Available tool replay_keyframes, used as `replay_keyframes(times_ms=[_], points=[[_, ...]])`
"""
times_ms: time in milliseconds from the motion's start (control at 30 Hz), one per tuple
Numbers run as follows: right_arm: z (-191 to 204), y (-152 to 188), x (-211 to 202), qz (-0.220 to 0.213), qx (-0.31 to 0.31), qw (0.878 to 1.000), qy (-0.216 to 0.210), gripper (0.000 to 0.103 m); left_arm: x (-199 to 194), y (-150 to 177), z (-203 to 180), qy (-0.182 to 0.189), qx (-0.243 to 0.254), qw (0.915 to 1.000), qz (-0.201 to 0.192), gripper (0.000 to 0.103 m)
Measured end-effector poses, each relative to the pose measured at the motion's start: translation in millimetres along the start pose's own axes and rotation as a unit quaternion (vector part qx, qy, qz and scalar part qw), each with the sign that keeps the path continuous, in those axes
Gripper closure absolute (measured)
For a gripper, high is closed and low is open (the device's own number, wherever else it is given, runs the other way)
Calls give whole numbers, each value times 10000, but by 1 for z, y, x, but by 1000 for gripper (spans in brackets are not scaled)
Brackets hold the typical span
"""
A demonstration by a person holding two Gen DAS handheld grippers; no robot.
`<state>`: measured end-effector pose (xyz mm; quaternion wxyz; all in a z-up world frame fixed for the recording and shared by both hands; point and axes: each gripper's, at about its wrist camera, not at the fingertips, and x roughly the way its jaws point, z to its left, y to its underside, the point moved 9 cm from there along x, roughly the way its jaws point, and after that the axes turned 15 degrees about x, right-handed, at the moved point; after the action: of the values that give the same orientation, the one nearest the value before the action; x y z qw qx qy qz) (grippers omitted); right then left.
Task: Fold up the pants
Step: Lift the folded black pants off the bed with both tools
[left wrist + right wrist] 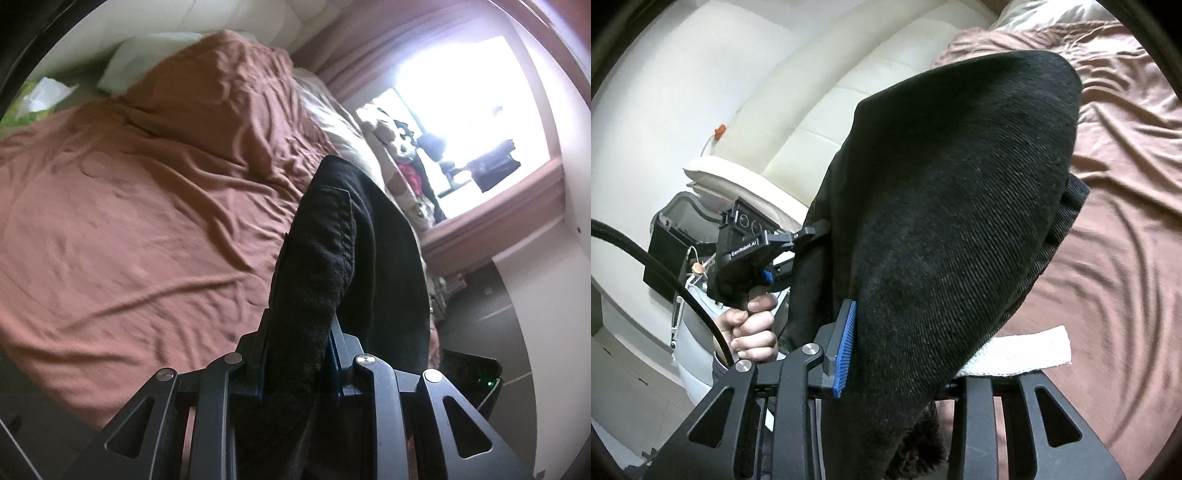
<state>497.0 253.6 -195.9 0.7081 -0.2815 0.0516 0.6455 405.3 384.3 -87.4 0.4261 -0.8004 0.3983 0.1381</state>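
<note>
Black pants (pixel 325 258) run lengthwise toward twelve o'clock above the bed (pixel 129 221), grasped by left claw (pixel 297 354) and right claw (pixel 897 343).

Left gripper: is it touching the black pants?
Touching. In the left wrist view, the left gripper has both fingers clamped on the black pants, with cloth bunched between them.

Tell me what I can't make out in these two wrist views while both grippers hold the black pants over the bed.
- Right gripper, right wrist view: its far finger is hidden under the black twill pants.
- Pants' full shape: cut off by the bottom edge in both views.
- White folded cloth on the brown bedsheet: partly covered by the pants.
- Items on the windowsill, left wrist view: washed out by glare.
</note>
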Motion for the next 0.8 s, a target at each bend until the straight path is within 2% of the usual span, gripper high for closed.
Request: replay_keyframes(times_ms=[333, 600, 800], points=[[30, -33, 97, 295, -83, 9994, -129, 74, -27, -48, 82, -613, -89, 9981, -9, 77], [52, -57, 152, 384, -168, 9987, -291, 74, -51, -96, 136, -1032, -29, 9946, -39, 77], [62, -72, 189, 448, -162, 9982, -367, 74, -57, -124, 171, -1418, 22, 9898, 101, 77]])
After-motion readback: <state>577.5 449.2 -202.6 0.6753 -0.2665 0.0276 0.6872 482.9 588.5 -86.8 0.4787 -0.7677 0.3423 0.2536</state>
